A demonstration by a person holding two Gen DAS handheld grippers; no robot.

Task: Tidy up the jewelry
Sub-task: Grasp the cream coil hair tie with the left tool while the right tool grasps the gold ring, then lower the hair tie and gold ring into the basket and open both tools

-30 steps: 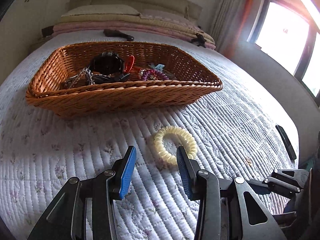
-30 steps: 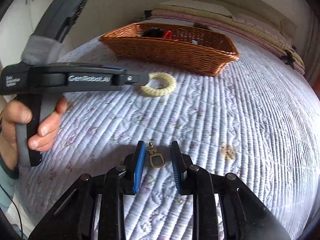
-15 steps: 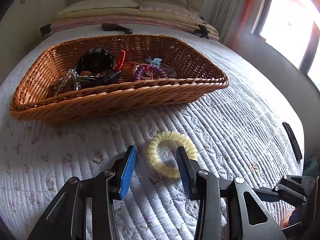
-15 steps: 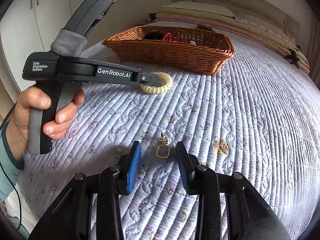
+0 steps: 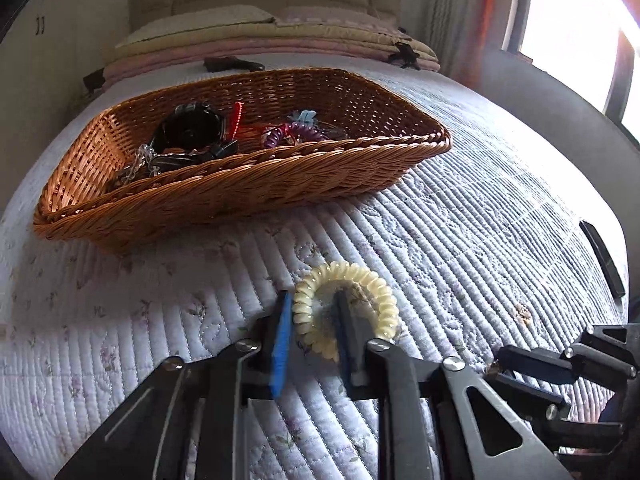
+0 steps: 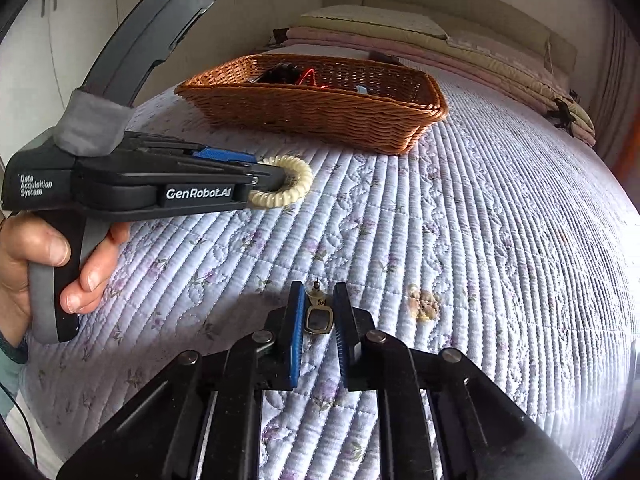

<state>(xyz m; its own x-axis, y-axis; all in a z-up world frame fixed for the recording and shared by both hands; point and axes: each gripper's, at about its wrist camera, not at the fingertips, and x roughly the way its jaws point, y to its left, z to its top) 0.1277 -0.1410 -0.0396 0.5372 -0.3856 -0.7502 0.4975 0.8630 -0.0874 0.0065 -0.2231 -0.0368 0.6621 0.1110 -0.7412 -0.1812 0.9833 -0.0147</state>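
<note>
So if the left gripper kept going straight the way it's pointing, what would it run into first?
The left gripper, jaws just closed on the cream spiral hair tie, points down at the quilted bedspread. It would probably press into that, short of the wicker basket.

Right gripper (image 6: 317, 312) low over a quilted floral bedspread (image 6: 480, 240), jaws just closed onto a small gold-framed pendant (image 6: 318, 318), blue pads (image 6: 297, 328) against its sides. At left, a hand (image 6: 40, 264) on the left gripper (image 6: 276, 178), pinched on a cream spiral hair tie (image 6: 294, 188). Beyond, a wicker basket (image 6: 320, 112) with trinkets; folded bedding behind.
</note>
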